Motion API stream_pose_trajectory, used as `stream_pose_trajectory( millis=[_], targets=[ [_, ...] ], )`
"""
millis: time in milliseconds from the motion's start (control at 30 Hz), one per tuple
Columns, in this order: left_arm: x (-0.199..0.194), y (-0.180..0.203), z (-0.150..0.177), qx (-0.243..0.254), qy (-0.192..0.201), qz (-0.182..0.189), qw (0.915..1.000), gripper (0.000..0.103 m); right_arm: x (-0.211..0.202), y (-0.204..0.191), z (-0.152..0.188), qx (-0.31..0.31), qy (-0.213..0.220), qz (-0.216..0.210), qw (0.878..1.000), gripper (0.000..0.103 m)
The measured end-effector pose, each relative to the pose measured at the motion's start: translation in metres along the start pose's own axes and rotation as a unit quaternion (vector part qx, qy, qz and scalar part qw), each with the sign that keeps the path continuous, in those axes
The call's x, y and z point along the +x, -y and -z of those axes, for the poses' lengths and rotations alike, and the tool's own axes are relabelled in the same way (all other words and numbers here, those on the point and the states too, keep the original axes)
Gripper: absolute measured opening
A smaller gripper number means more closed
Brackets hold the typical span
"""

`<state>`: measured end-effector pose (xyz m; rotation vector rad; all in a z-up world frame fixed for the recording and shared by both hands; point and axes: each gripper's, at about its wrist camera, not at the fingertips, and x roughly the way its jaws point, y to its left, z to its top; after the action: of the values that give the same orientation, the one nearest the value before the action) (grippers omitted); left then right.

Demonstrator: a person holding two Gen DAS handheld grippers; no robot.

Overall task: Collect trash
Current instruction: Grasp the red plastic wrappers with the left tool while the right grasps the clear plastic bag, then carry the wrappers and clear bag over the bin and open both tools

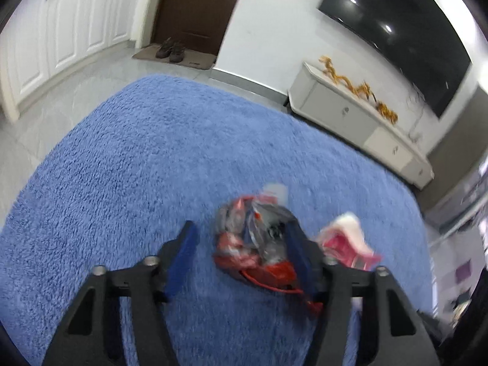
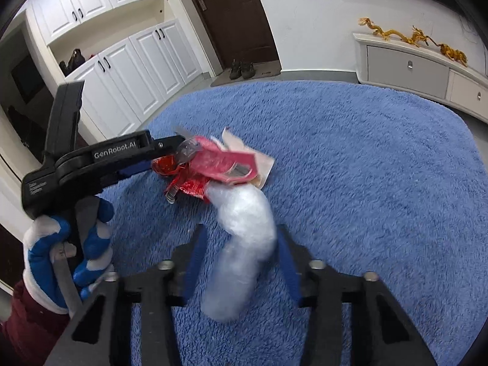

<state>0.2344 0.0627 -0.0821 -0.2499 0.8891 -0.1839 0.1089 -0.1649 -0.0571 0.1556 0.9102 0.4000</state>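
Blue rug (image 1: 152,152), white cabinets (image 2: 146,70), dark door (image 2: 231,15).

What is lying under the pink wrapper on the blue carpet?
A crumpled red wrapper and a white paper piece show beneath the pink wrapper. Anything directly under its middle is covered.

Blue shaggy rug (image 2: 366,167), red crumpled wrappers (image 1: 253,244), white plastic wad (image 2: 244,244), pink packet (image 2: 225,161), blue-and-white glove (image 2: 61,244).

Both wrist fisheyes look steeply down, close over the blue rug (image 1: 152,158), sharing the crumpled wrappers (image 2: 210,167), door and sideboard.
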Motion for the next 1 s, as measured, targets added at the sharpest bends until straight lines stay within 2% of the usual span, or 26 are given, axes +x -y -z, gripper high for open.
stream_pose_trajectory(
  millis=[67,100,133,500,700,1000],
  targets=[
    [-0.007,0.002,0.008,0.016,0.001,0.000,0.9999,0.035,-0.003,-0.002,0.004,0.000,0.001,0.002,1.000,0.025],
    [-0.010,0.001,0.012,0.018,-0.002,0.003,0.9998,0.025,-0.005,-0.002,0.004,0.000,0.001,0.003,1.000,0.024],
    [-0.014,-0.002,0.016,0.017,-0.003,0.004,0.9998,0.024,-0.008,-0.003,0.007,0.000,0.003,0.005,1.000,0.024],
    [-0.072,-0.007,0.058,0.023,0.014,0.016,0.9995,0.022,-0.055,0.006,0.042,0.023,0.025,0.019,0.999,0.023],
    [-0.110,-0.008,0.069,0.029,0.042,-0.014,0.9986,0.022,-0.095,0.022,0.062,0.054,0.051,0.027,0.997,0.023],
    [-0.174,0.010,0.071,0.046,0.095,-0.011,0.9944,0.022,-0.156,0.021,0.081,0.070,0.111,0.030,0.991,0.023]
  ],
)
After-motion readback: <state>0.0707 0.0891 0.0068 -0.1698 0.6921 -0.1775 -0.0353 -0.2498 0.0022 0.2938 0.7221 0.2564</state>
